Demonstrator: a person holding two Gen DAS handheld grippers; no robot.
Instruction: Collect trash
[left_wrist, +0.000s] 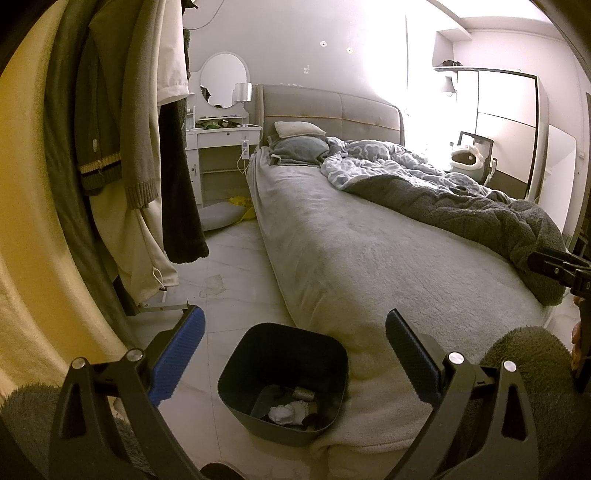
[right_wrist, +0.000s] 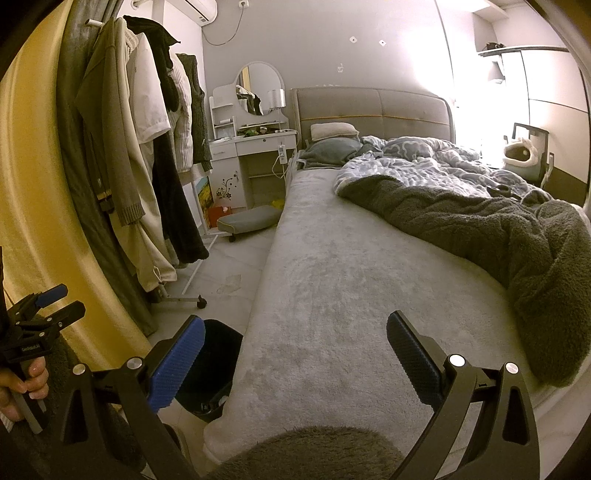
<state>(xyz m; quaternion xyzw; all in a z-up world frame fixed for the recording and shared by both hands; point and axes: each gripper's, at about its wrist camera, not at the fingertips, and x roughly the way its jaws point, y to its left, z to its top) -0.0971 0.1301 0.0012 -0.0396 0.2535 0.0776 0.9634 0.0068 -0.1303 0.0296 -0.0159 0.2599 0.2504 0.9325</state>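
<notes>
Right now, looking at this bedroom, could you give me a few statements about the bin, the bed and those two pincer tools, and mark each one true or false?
1. The dark bin stands on the floor beside the bed. True.
2. The bin is empty. False: crumpled white paper and other scraps lie at its bottom.
3. The left gripper is clamped on a piece of trash. False: its jaws stand wide apart with nothing between them.
4. The right gripper is open too, held over the near end of the bed. True.
5. The bed is neatly made. False: a grey blanket and a blue patterned duvet lie rumpled across it.
6. Clothes hang on a rack left of the bed. True.
</notes>
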